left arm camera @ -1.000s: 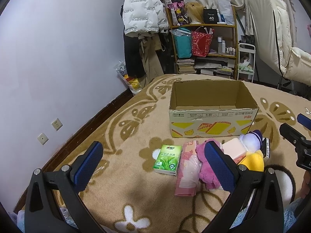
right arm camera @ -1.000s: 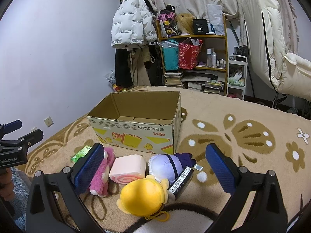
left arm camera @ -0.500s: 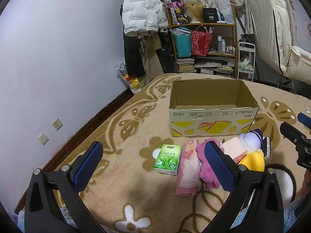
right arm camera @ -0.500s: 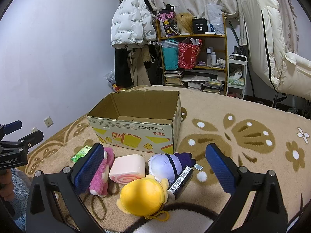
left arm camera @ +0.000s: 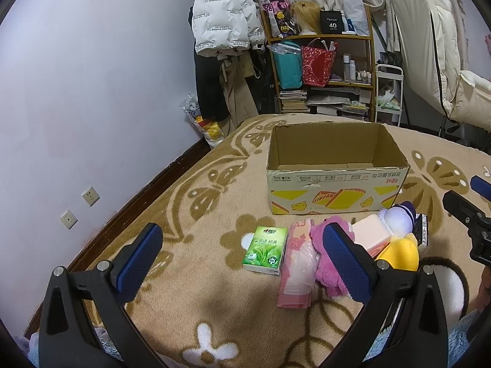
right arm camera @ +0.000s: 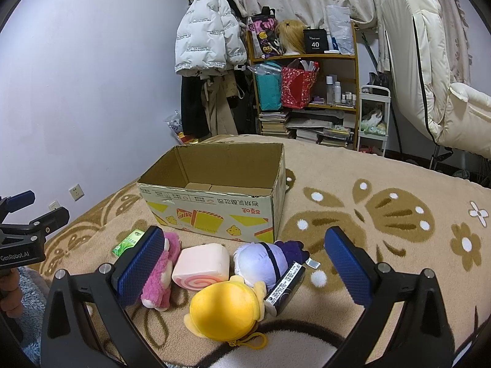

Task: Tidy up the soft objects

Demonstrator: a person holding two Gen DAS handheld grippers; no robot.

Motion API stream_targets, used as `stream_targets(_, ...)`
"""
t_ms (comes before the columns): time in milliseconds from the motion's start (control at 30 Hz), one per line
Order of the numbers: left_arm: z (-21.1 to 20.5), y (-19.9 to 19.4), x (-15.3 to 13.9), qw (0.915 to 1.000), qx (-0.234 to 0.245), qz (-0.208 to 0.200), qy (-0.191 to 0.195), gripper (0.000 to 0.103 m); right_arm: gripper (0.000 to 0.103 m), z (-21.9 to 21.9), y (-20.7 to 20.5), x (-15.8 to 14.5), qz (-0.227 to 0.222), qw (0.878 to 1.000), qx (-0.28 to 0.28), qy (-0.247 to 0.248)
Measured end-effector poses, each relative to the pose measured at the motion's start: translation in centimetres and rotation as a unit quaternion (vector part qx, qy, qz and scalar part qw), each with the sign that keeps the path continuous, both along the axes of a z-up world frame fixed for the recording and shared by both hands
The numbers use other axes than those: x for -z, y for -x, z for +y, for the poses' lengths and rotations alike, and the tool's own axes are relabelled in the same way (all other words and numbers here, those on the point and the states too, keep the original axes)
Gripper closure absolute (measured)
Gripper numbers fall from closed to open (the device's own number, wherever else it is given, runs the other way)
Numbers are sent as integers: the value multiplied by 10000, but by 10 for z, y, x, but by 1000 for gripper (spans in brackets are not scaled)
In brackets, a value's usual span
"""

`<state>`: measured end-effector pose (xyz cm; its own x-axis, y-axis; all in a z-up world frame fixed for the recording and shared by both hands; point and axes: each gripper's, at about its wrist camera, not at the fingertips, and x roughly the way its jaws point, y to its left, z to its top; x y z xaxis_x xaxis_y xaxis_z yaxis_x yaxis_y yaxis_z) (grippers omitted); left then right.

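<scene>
Two hand-held grippers hovered, jaws apart
Left hand-held gripper (left arm camera: 242,256) and right hand-held gripper (right arm camera: 245,257) gripped nothing; soft toys (right arm camera: 227,306) lay near the cardboard box (right arm camera: 214,211).

yellow plush (right arm camera: 227,308) | lilac plush (right arm camera: 260,263) | pink roll (right arm camera: 201,266) | magenta plush (right arm camera: 161,271) — clustered before empty carton (right arm camera: 214,207)

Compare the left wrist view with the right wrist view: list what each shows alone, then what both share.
Only the left wrist view shows the pink plastic packet lying beside the green tissue pack. Only the right wrist view shows the swirl end of the pink roll cushion and the yellow plush's keyring. Both show the open cardboard box, the pink plush, the purple plush, and open, empty tongs.
</scene>
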<state>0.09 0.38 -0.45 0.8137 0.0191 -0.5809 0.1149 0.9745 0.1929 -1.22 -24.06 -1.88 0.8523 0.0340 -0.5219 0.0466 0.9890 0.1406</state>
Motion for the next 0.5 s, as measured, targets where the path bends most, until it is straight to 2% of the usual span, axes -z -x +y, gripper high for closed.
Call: stream_targets(500, 0, 0, 1, 10000, -2, 13, -10, 0, 0, 0, 0, 0, 5, 10000, 5, -2)
